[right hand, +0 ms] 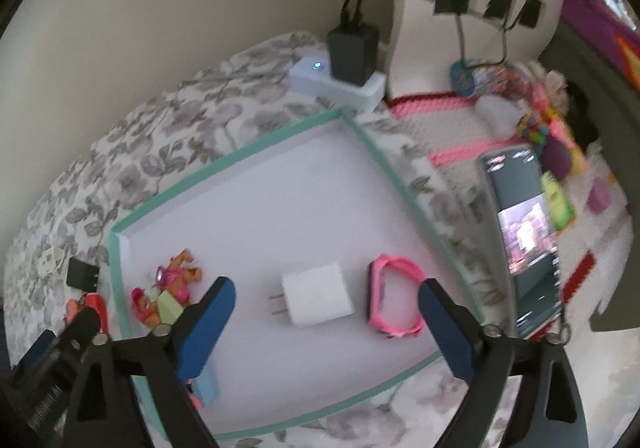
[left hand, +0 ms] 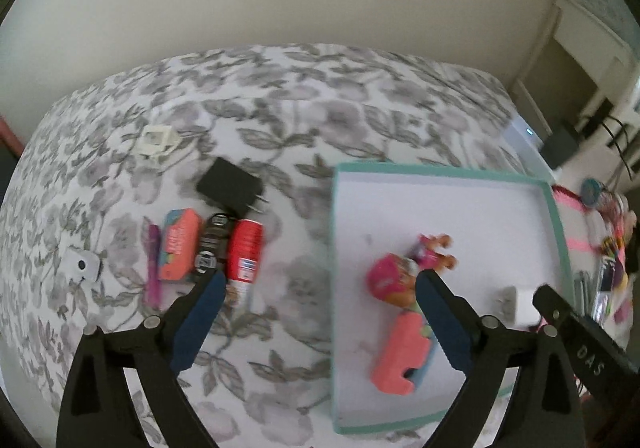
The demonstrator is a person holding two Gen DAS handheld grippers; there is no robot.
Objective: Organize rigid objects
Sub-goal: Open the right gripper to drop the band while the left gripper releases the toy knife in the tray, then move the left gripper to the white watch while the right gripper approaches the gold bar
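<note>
A teal-rimmed white tray (left hand: 440,168) (right hand: 224,160) lies on the floral cloth. In it are a pink toy figure (left hand: 394,276) (right hand: 178,276), a coral block (left hand: 398,356), a white plug adapter (right hand: 316,298) and a pink band (right hand: 394,296). Left of the tray lie a black adapter (left hand: 230,186), a red tube (left hand: 245,252), a black key fob (left hand: 210,244), a coral box (left hand: 180,250) and a purple pen (left hand: 153,264). My left gripper (left hand: 318,278) is open and empty, straddling the tray's left rim. My right gripper (right hand: 326,290) is open and empty above the white adapter.
A white clip (left hand: 156,140) and a small white device (left hand: 82,266) lie on the cloth at the left. A phone (right hand: 520,240) stands right of the tray. A white hub with a black charger (right hand: 352,52), cables and colourful clutter (right hand: 552,144) sit behind and right.
</note>
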